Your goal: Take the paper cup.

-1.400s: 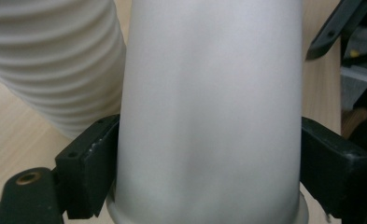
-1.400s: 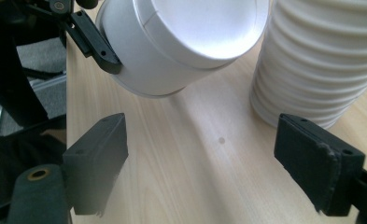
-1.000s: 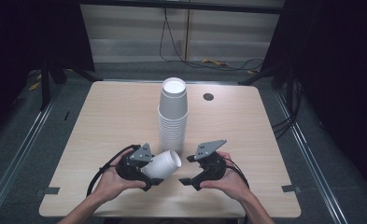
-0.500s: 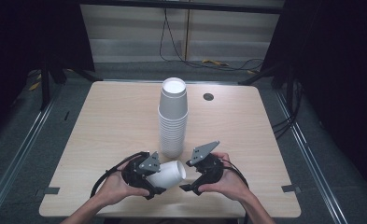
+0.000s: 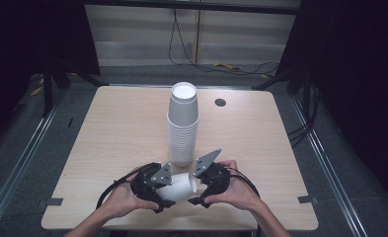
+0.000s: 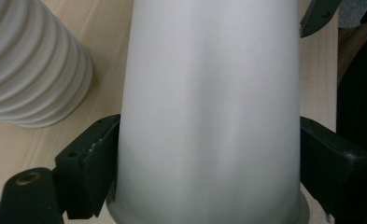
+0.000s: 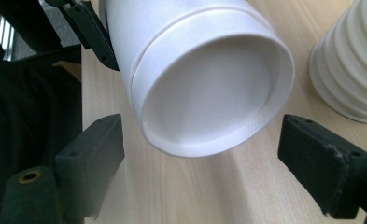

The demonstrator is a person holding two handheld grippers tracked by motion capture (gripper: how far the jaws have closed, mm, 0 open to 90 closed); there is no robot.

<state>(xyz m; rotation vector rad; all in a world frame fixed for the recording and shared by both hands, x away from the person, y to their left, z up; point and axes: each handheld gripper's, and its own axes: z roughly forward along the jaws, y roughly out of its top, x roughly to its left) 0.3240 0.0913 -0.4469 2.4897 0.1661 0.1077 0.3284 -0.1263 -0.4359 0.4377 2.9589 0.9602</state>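
Observation:
A single white paper cup (image 5: 180,186) lies on its side just above the table's front edge, and my left gripper (image 5: 168,189) is shut on it. In the left gripper view the cup (image 6: 209,107) sits between both black jaws, its rim toward the camera. My right gripper (image 5: 197,190) is open. In the right gripper view its jaws stand apart on either side of the cup's recessed base (image 7: 209,88) without touching it. A tall stack of upturned white cups (image 5: 182,123) stands just behind both grippers.
The wooden table (image 5: 112,128) has a small round dark grommet (image 5: 220,102) at the back right. The stack's ribbed foot (image 6: 31,70) lies close beside the held cup, and it shows again (image 7: 354,65) at the right. Cables trail on the floor behind the table.
My left gripper has carried the cup rightward and nearer the front edge. The right gripper has closed in, so its open jaws now flank the cup's base.

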